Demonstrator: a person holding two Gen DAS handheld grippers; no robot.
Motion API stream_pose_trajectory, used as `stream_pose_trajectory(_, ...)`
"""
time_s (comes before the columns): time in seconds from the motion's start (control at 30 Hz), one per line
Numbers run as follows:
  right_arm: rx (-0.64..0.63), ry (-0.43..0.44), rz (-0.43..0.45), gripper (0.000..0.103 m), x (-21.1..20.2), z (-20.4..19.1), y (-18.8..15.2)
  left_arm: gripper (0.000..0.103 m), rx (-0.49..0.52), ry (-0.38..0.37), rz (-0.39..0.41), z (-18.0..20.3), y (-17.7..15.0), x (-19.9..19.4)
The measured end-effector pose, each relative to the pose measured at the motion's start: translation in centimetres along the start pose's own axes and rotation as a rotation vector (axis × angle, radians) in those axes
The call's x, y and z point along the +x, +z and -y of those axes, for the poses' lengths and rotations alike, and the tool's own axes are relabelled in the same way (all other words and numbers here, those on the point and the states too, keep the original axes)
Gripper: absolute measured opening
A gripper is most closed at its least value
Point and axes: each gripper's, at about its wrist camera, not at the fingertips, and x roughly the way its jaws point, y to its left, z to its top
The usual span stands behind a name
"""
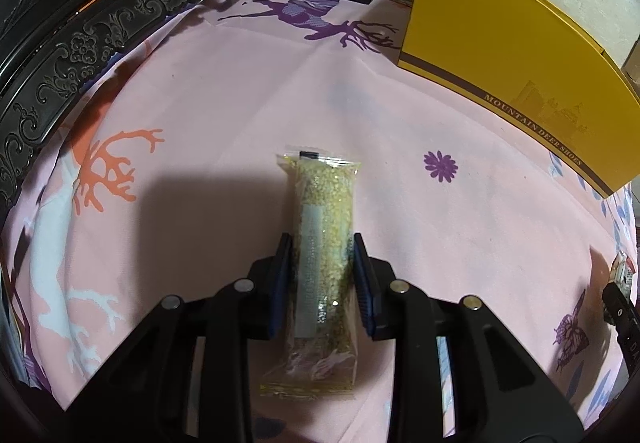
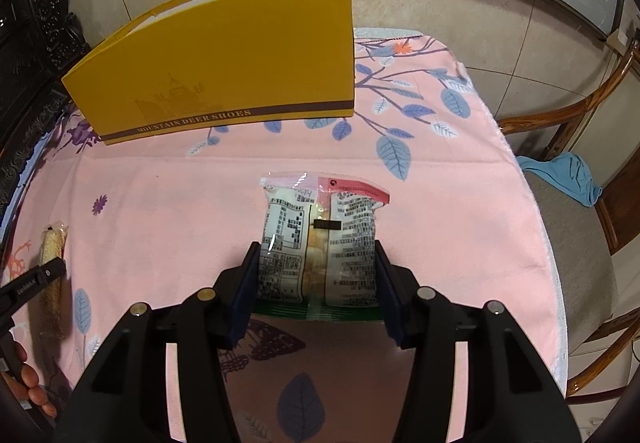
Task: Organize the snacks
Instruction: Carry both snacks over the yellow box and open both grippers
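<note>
You are at the pick-up step, both hands at once. Your left tongs (image 1: 322, 249) are pinched onto the seed bar (image 1: 322, 227), which lies on the pink-clothed surface (image 1: 224, 99) left of centre. Your right tongs (image 2: 316, 257) stand about half open, pads flanking the white snack packet (image 2: 320, 243) mid-surface; whether they press it you cannot tell. Next, I judge, lift both and carry them to the open yellow box (image 2: 224, 67) at the far edge. Clear its tall wall. A wooden chair (image 2: 580, 115) stands off right, out of the way.
</note>
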Motion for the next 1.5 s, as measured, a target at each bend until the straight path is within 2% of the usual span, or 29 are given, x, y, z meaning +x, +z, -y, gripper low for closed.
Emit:
stream_pose_trajectory(0.13,0.001,0.024,0.011,0.054,-1.3,-0.3,0.3,0.029,0.015,-0.025,0.000,-0.3,0.1,-1.2)
stream_pose_trajectory(0.3,0.001,0.070,0.064,0.054,-4.1,-0.7,2.0,0.029,0.070,-0.075,0.081,-0.1,1.6,-4.7)
stream_pose_trajectory(0.47,-0.027,0.131,0.174,0.054,-7.5,-1.5,6.4,0.029,0.142,-0.142,0.208,2.3,6.1,-8.3)
stream_pose_trajectory(0.6,-0.040,0.182,0.264,0.054,-9.5,-1.9,11.4,0.029,0.220,-0.237,0.312,6.0,11.1,-11.4)
stream_pose_trajectory(0.7,-0.055,0.206,0.324,0.054,-10.7,-2.3,14.9,0.029,0.263,-0.290,0.353,8.3,14.6,-12.5)
stream_pose_trajectory(0.83,-0.066,0.221,0.382,0.054,-11.7,-2.4,18.7,0.029,0.319,-0.324,0.397,11.7,18.5,-12.8)
stream_pose_trajectory(1.07,-0.068,0.234,0.389,0.054,-10.1,-2.9,22.9,0.029,0.347,-0.325,0.353,16.2,22.8,-9.5)
stream_pose_trajectory(1.2,-0.033,0.235,0.359,0.054,-7.9,-3.0,24.6,0.030,0.352,-0.311,0.303,17.2,23.4,-7.4)
stream_pose_trajectory(1.23,-0.025,0.239,0.359,0.054,-7.7,-2.9,24.9,0.031,0.364,-0.301,0.282,17.5,23.4,-6.8)
stream_pose_trajectory(1.27,-0.020,0.242,0.361,0.054,-7.6,-2.9,25.1,0.041,0.371,-0.290,0.266,17.7,23.4,-6.3)
stream_pose_trajectory(1.3,-0.020,0.241,0.364,0.054,-7.5,-2.9,25.2,0.060,0.369,-0.272,0.268,17.8,23.4,-6.1)
stream_pose_trajectory(1.37,-0.027,0.241,0.369,0.054,-7.5,-3.0,25.3,0.065,0.364,-0.254,0.296,17.8,23.2,-6.3)
stream_pose_trajectory(1.43,-0.035,0.239,0.370,0.054,-7.4,-3.1,25.3,0.065,0.368,-0.262,0.292,17.9,23.2,-6.5)
stream_pose_trajectory(1.5,-0.040,0.235,0.366,0.054,-7.1,-3.2,25.3,0.070,0.365,-0.262,0.287,17.8,23.3,-6.7)
